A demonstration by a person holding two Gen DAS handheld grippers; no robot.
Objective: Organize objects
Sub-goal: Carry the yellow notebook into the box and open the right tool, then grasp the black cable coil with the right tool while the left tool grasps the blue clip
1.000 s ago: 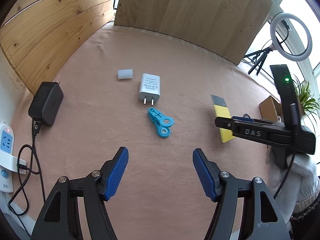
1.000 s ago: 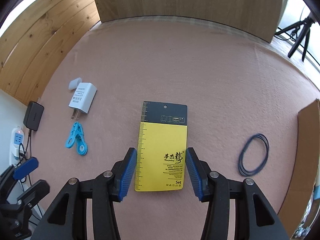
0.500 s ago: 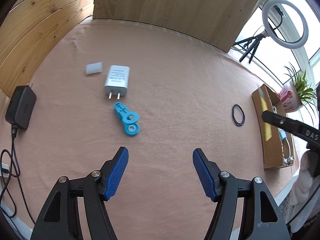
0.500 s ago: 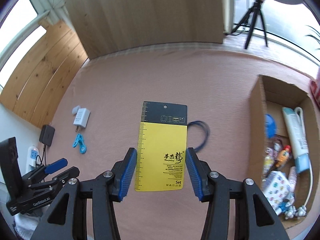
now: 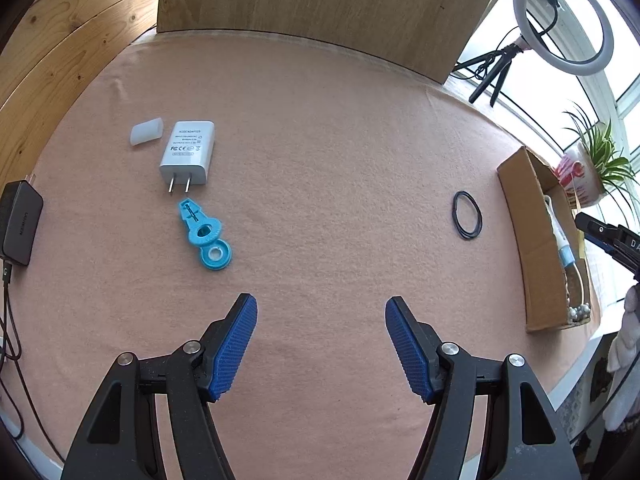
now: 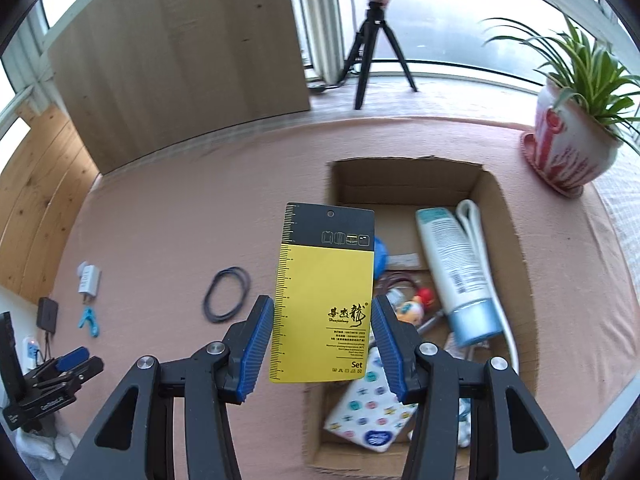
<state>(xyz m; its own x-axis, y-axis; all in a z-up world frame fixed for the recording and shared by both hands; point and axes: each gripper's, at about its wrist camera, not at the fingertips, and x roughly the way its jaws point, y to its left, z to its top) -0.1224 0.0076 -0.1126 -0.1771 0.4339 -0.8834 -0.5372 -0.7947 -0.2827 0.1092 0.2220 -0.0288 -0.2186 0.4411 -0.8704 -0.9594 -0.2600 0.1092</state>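
My right gripper is shut on a yellow and black card, held flat in the air over the left edge of an open cardboard box that holds a tube, toys and a patterned pack. My left gripper is open above bare pink cloth. Ahead of it lie a blue clip, a white charger plug and a small white cap. A black hair band lies to the right, near the box; the right wrist view shows the hair band left of the card.
A black power adapter with its cable sits at the table's left edge. A wooden board stands behind the table. A ring light on a tripod and a potted plant stand at the far right by the window.
My right gripper lifted the card off the table and carried it right, over the box. My left gripper view swung right; the box and hair band came into sight.
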